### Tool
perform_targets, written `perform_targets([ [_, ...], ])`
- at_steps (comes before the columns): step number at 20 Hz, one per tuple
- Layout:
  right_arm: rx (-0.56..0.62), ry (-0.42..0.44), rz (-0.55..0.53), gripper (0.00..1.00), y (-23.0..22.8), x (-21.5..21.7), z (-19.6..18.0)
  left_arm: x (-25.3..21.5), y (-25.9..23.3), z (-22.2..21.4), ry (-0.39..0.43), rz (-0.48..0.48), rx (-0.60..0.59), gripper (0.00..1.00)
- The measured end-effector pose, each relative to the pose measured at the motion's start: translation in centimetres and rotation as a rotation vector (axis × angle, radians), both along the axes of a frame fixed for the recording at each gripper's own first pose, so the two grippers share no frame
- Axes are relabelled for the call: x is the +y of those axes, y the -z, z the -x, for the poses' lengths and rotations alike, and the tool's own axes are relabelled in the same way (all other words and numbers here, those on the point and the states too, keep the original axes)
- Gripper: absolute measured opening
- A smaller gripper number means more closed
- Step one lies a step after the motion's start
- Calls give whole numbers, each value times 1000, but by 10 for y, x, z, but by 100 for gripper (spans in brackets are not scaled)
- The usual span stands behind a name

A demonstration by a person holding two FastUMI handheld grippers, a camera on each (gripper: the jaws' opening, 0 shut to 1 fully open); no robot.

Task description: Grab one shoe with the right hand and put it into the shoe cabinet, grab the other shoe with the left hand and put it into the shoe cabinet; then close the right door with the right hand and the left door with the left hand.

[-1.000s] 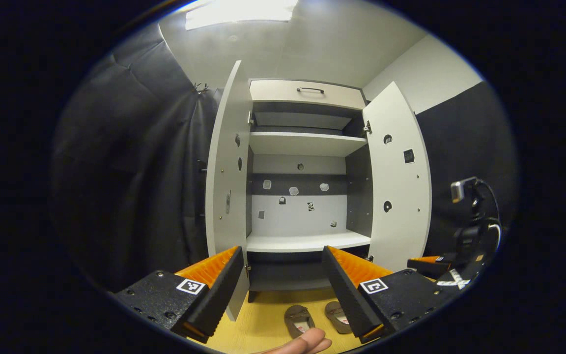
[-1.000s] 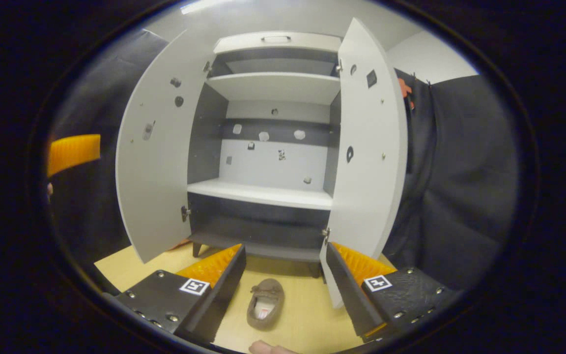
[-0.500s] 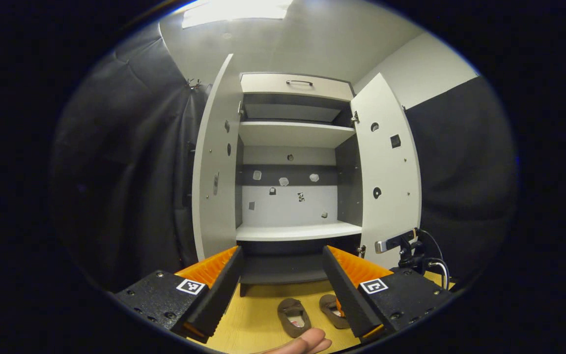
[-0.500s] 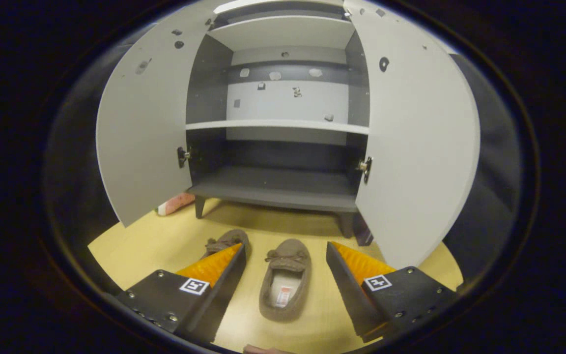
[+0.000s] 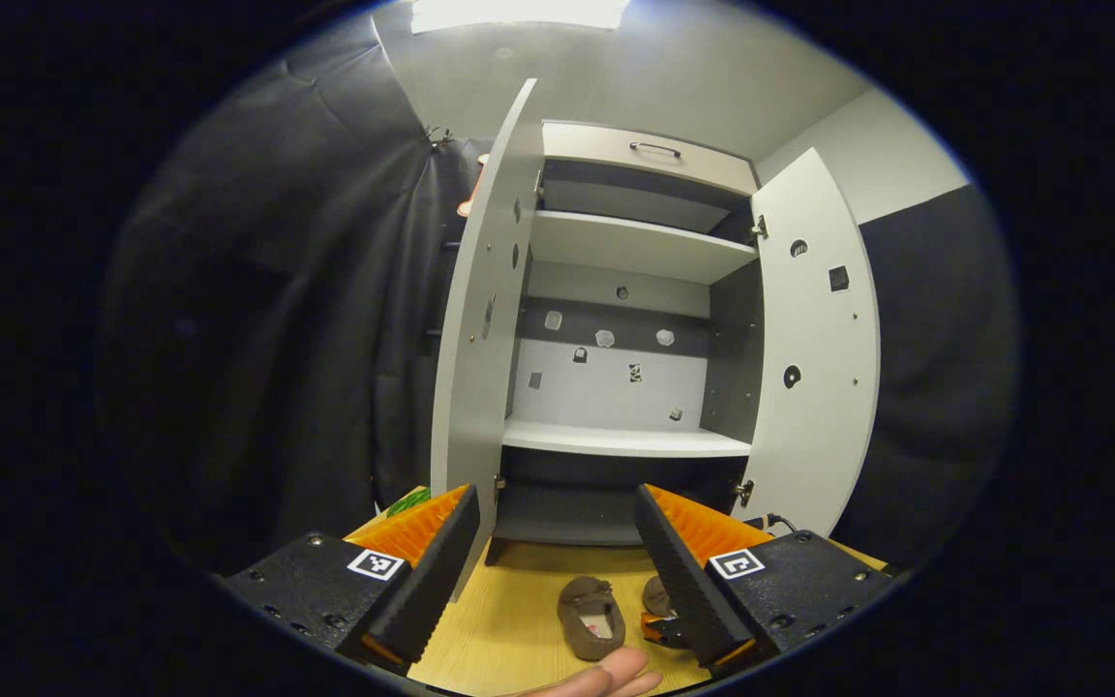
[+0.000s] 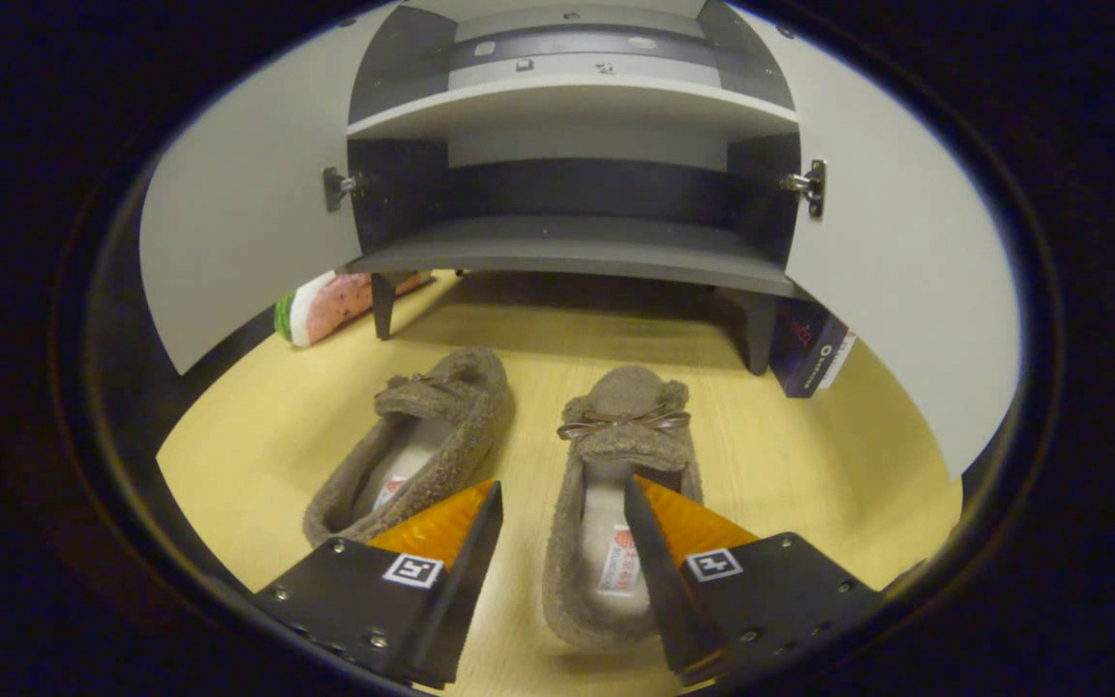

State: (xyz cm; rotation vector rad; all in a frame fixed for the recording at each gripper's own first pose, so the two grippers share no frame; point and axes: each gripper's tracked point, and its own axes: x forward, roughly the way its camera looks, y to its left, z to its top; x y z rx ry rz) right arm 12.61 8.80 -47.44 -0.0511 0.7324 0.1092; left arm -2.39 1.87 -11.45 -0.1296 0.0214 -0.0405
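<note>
shoe [image 6: 616,503] | brown, fuzzy, bow on top | right gripper [image 6: 557,528] apparently straddling it

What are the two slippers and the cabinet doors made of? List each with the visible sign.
Slippers: the right slipper and left slipper look like brown fuzzy fleece or plush, with a nubby matte pile; the right one carries a thin, shinier bow, possibly ribbon or leather.
Cabinet doors: the left door and right door look like smooth matte white laminated board, flat and even, with metal hinges; the core cannot be told.
</note>
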Motion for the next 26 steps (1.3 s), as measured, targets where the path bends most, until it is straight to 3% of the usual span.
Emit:
perform_targets([
  [1, 11, 25, 12, 74, 6, -4, -3, 2, 3, -2, -4, -6, 14, 100],
  [2, 11, 49, 17, 67, 7, -7, -8, 5, 5, -3, -11, -9, 18, 99],
  [4, 6, 63, 1, 38, 11, -10, -15, 14, 7, -5, -33, 3, 18, 98],
  [5, 9, 59, -42, 18, 11, -6, -15, 15, 7, -4, -33, 7, 13, 99],
  [6, 8, 59, -66, 7, 10, -8, -15, 15, 5, -3, -32, 9, 7, 99],
  [9, -5, 55, -184, 7, 3, -6, -12, 16, 5, -2, -27, -4, 3, 97],
  [10, -26, 40, -183, 7, 0, -8, -10, 15, 3, -1, -20, -6, -1, 99],
  [11, -56, 31, -173, 1, -8, -10, -9, 13, 2, 0, -13, -5, -4, 99],
  [18, -192, -36, -187, 1, -61, -7, 22, 5, 0, 1, 8, -4, -23, 99],
  [26, -305, -88, -196, 1, -165, -12, 41, -7, 16, -22, 24, -28, 2, 99],
])
